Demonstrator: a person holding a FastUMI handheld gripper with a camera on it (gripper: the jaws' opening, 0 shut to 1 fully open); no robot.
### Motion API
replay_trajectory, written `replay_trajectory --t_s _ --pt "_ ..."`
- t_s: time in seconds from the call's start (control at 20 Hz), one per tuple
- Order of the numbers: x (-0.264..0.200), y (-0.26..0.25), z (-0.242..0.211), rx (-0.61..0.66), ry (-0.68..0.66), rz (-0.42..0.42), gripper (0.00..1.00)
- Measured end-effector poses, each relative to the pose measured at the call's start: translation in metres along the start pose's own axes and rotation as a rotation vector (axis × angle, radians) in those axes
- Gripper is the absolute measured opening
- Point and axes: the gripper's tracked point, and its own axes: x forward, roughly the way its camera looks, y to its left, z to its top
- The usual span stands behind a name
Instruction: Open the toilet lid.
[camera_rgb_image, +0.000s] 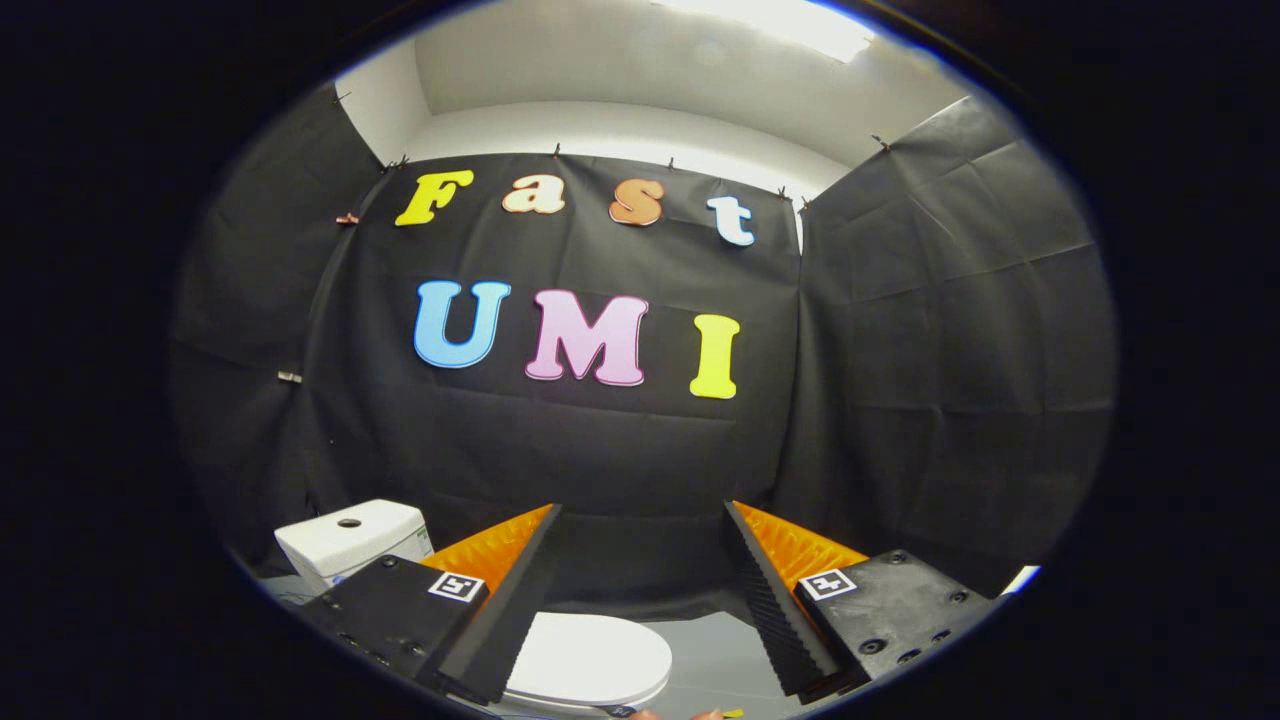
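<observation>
The gripper (640, 520) hangs with its fingers spread wide and nothing between them, so the gap ahead runs free down to the closed toilet lid (590, 655), which lies low, between and below the fingers. The white cistern (350, 540) stands beyond the left finger and blocks that side. The black cloth wall (620, 450) closes off the back and both flanks, while bare grey floor (715, 650) beside the lid, toward the right finger, stays open.

Toilet lid (590, 658) partly hidden behind one finger of parted tongs (640, 520)
</observation>
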Motion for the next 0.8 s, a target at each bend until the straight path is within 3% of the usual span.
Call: replay_trajectory --t_s 0.25,0.6,0.8 --pt "0.009 0.012 -0.073 0.052 0.037 0.054 0.99" --pt "0.005 0.006 -0.197 0.025 0.141 0.069 0.99" --pt "-0.002 0.003 -0.253 0.129 0.252 0.089 0.99"
